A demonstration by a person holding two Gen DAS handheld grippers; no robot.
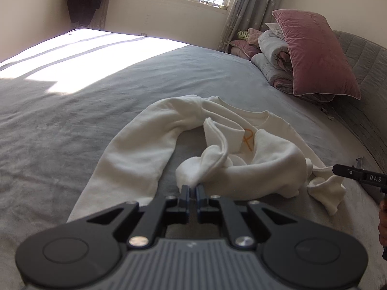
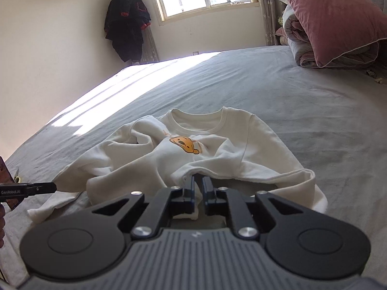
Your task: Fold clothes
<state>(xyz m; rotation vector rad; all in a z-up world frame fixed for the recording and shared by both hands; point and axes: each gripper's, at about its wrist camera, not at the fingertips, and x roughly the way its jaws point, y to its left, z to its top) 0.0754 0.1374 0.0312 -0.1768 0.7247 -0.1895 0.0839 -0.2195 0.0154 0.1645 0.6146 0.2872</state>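
Grey bed (image 2: 302,120): both jaws pinch the white sweatshirt (image 2: 217,149).

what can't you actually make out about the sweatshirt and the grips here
- Left wrist view: sweatshirt print, covered by a fold.
- Left wrist view: right tool, cut off by the frame edge.
- Right wrist view: hem under the right tool, hidden by its body.
- Right wrist view: left tool pinch point, too small.
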